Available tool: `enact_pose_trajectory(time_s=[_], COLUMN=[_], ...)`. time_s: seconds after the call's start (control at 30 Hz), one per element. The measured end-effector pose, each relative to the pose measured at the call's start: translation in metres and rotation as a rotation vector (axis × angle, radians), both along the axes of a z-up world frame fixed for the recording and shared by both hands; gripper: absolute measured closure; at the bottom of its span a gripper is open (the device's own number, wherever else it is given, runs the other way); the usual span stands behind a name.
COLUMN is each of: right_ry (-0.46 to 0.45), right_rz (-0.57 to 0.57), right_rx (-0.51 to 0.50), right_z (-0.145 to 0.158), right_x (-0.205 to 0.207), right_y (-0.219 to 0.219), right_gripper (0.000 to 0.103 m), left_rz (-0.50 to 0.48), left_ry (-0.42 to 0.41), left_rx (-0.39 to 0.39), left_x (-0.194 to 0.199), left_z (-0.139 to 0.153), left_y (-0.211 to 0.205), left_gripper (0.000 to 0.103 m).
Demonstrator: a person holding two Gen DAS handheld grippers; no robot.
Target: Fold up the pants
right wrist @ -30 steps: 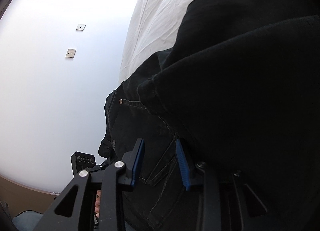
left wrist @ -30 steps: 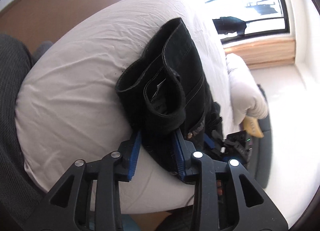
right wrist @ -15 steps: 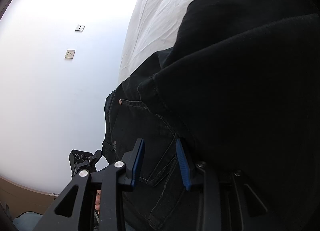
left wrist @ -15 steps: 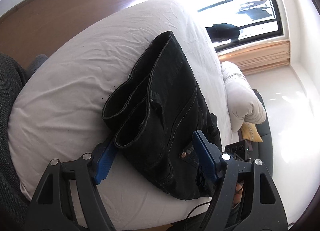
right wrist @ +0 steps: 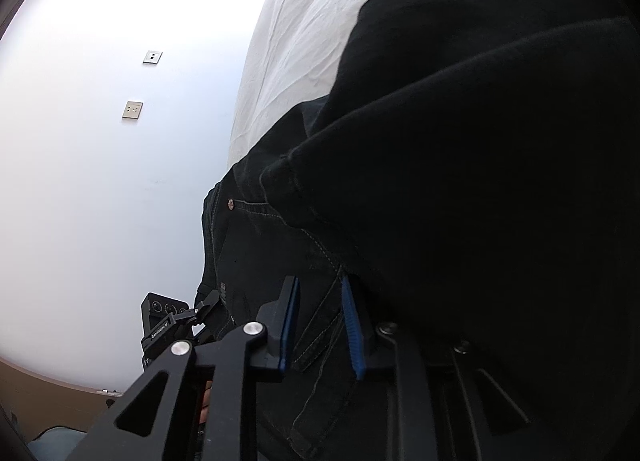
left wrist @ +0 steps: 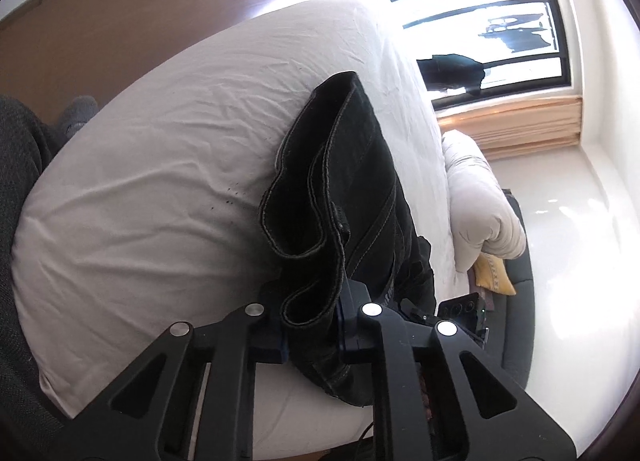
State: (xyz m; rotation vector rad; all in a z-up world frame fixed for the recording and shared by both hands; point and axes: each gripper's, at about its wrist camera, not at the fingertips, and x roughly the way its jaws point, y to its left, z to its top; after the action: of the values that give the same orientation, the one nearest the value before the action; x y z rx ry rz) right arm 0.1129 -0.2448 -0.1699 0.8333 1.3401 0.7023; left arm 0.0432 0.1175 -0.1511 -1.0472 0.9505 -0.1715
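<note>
Black jeans (left wrist: 352,189) lie folded lengthwise on a white bed (left wrist: 160,189), running away from me. My left gripper (left wrist: 312,321) is shut on the near end of the jeans, with bunched hem folds pinched between its blue pads. In the right wrist view the jeans (right wrist: 460,189) fill most of the frame. My right gripper (right wrist: 320,325) is shut on a fold of the denim near a pocket seam. The other gripper (right wrist: 172,325) shows at the lower left of that view.
A rolled white duvet (left wrist: 480,197) and a yellow cushion (left wrist: 492,277) lie at the bed's right edge. A window (left wrist: 500,33) is beyond the bed. A white wall with two socket plates (right wrist: 133,109) is at the right gripper's left.
My left gripper was shut on the jeans, opened wide half a second ago, and is now shut again on the hem end. The right gripper has held still.
</note>
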Motion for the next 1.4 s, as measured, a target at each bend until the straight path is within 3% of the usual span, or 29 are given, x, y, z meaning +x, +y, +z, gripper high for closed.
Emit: enact_pose_trajectory(time_s=[0.03,0.07,0.47,0.5,0.53,0.57,0.6,0.67,0.77,0.97,1.2,1.27,1.33,1.4], right_ry=[0.011,0.021,-0.007,-0.023,-0.045,-0.071,-0.100,-0.145,-0.197,-0.319,-0.262,-0.256,-0.245,-0.242], right_rz=[-0.006,-0.013,-0.052,-0.052,-0.057,-0.067,-0.082,-0.099,-0.102,-0.061,0.028,0.036,0.044,0.057], right_rx=[-0.018,-0.025,0.008,0.020,0.049,0.076,0.090,0.078,0.074,0.020,-0.134,-0.166,-0.211,-0.265], right_z=[-0.002,-0.005,-0.005,0.000,0.007,0.016,0.027,0.047,0.077,0.142,0.136,0.133,0.126,0.122], right_x=[0.000,0.000,-0.009,-0.010,-0.011,-0.012,-0.014,-0.016,-0.017,-0.028,-0.019,-0.017,-0.016,-0.018], right_y=[-0.002,-0.003,-0.018,-0.019,-0.022,-0.026,-0.031,-0.047,-0.080,-0.139,-0.130,-0.129,-0.121,-0.121], right_gripper=[0.102,0.103,0.103,0.093,0.070,0.056,0.029,0.008,0.007,0.005,0.004,0.017,0.037,0.047], left_rz=[-0.008,-0.015,-0.180,-0.196,-0.218,-0.245,-0.274,-0.341,-0.448,-0.643,-0.793,-0.821,-0.840,-0.861], left_ry=[-0.012,-0.024,-0.227,-0.241,-0.253,-0.270,-0.292,-0.327,-0.363,-0.353,-0.360,-0.359,-0.364,-0.370], left_rx=[0.029,0.049,0.289,0.293,0.298,0.313,0.331,0.365,0.414,0.521,0.642,0.676,0.704,0.724], left_x=[0.001,-0.001,0.011,0.013,0.016,0.019,0.022,0.028,0.033,0.037,0.020,0.017,0.018,0.016], left_z=[0.007,0.013,0.116,0.124,0.134,0.142,0.150,0.161,0.169,0.142,0.121,0.119,0.119,0.120], left_y=[-0.002,-0.001,-0.069,-0.077,-0.085,-0.098,-0.113,-0.146,-0.196,-0.294,-0.349,-0.362,-0.376,-0.385], left_gripper=[0.091,0.091,0.091,0.091,0.091,0.091,0.091,0.091,0.091,0.091,0.091,0.091,0.091,0.091])
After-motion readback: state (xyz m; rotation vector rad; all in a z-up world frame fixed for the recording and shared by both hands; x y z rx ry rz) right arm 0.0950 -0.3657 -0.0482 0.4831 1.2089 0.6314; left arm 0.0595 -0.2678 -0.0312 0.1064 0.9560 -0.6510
